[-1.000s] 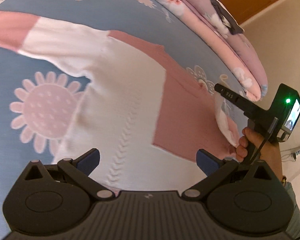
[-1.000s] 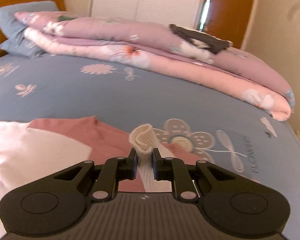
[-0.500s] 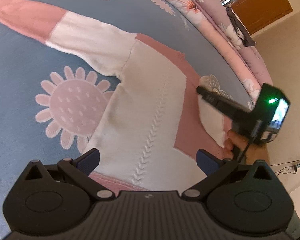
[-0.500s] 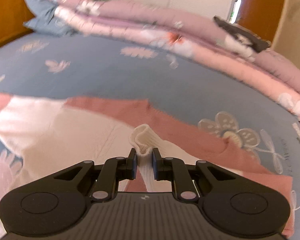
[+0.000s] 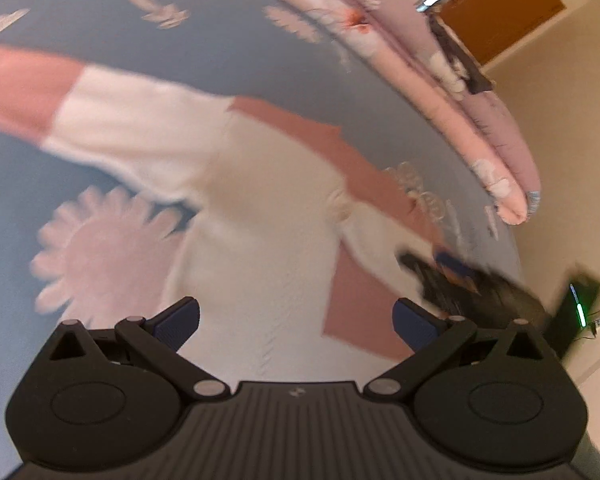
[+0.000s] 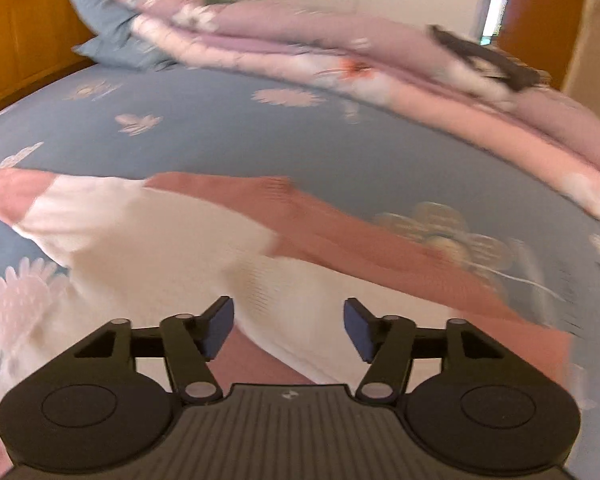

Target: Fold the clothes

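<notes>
A pink and white knit sweater (image 5: 260,216) lies spread on the blue flowered bedsheet (image 5: 100,92). Its right sleeve (image 6: 300,292) is folded inward across the body, cuff (image 5: 342,204) resting near the chest. The other sleeve (image 5: 100,120) stretches out to the left. My left gripper (image 5: 296,320) hovers open above the sweater's lower part, nothing between its fingers. My right gripper (image 6: 288,326) has its jaws opening, the pads off the cloth, with the folded sleeve lying below them. In the left wrist view the right gripper (image 5: 440,268) appears blurred at the sweater's right edge.
A folded pink and lilac quilt (image 6: 340,60) runs along the far side of the bed, with a dark garment (image 6: 484,60) on top. A blue pillow (image 6: 116,20) leans at the wooden headboard (image 6: 24,40). The bed's right edge drops to the floor (image 5: 572,208).
The right gripper carried the sleeve cuff inward over the sweater's body, then let it go and drew back to the right. The left gripper shifted slightly and stays open.
</notes>
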Available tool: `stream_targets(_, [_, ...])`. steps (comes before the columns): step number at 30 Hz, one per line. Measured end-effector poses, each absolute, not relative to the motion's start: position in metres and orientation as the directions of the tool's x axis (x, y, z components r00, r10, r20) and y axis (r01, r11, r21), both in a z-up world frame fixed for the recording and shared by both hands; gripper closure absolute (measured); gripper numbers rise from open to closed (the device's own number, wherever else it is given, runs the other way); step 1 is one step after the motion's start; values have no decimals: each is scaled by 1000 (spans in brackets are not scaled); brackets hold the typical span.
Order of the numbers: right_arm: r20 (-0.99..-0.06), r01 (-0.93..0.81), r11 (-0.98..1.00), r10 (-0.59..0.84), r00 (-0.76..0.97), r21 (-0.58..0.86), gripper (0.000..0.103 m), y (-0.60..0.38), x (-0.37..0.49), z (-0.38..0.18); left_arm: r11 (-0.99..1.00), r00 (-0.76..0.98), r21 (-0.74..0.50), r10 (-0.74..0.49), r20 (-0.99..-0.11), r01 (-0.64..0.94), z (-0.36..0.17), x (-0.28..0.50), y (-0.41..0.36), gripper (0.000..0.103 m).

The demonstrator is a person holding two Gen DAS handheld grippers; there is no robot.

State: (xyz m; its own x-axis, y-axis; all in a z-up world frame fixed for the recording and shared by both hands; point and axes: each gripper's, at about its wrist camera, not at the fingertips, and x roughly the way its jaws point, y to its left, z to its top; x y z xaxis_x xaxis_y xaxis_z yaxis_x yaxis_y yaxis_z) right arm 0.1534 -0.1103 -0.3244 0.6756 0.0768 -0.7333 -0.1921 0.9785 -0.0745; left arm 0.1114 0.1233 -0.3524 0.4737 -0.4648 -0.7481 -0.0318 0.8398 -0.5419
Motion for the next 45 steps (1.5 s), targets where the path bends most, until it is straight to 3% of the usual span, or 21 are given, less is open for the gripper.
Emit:
stream_targets(6, [-775,117,969,-245,583,-218,37,-207,106,-336,817,494,-553,-552,-672,160,-368,174,47,1])
stream_targets(10, [-820,240,954,-281,498,-181,41,-252,96,-363,791,481,-559,-601,-638,246,-398,210,-11,1])
stream_targets(16, [-795,311,935,-317,517,-171,44,-268,104,-376,809,395,-537,-586,-707,240,-436,235,-50,1])
stream_targets(19, [-802,335,932,-303,514,-138,72,-277,114,-383,812,391,-534,-583,-713,237,-439,236,-50,1])
stream_targets(22, [-810,313,935,-312,497,-168,81,-287,115,-383,823,376,-499,-568,-732,270,-437,235,-53,1])
stream_targets(31, [-741,39,906,-370,560,-422,82,-266,82,-399,837,368,-429,-538,-758,341,-435,234,-55,1])
stream_targets(35, [-739,21,921,-325,590,-388,77,-267,72,-380,846,367,-445,-529,-765,293,-426,236,-56,1])
stream_targets(42, [-698,120,940,-319,641,-319,73,-290,83,-360,779,356,-485,-618,-701,398,-399,227,-96,1])
stream_targets(45, [-724,20,953,-243,646,-302,70,-286,97,-368,755,328,-505,-644,-692,419,-404,223,-122,1])
